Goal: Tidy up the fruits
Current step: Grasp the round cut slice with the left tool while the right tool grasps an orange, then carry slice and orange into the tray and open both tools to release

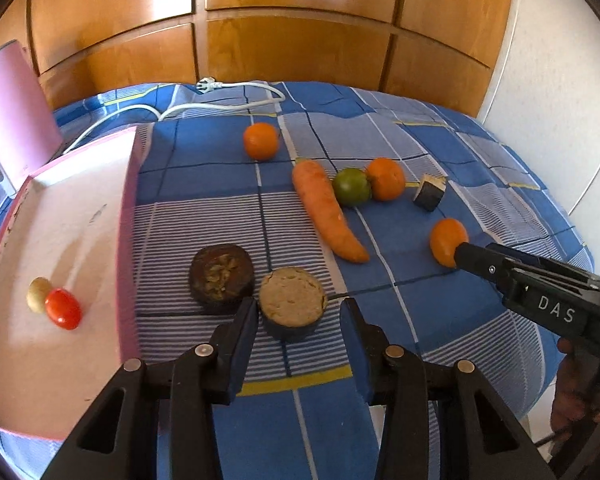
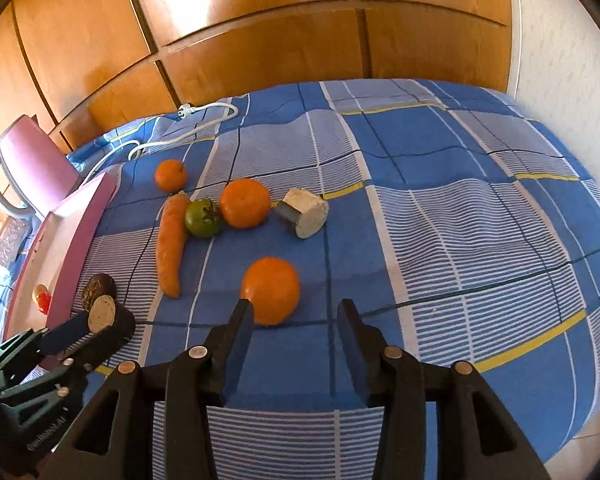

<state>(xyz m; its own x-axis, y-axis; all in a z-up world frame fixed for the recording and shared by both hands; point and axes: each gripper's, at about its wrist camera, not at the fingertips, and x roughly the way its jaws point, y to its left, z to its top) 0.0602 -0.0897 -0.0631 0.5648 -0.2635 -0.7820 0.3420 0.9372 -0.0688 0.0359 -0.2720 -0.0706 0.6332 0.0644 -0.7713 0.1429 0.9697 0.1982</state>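
Carrot [image 1: 327,212] beside tomato [image 1: 351,186] (touching)

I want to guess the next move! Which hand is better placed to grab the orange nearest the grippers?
Probably the right. The right gripper has its open jaws right at the nearest orange. The left gripper sits at the eggplant slice, beside the pink tray, farther from that orange.

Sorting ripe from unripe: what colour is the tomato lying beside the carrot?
Green: the tomato shows best in the right wrist view, touching the carrot.
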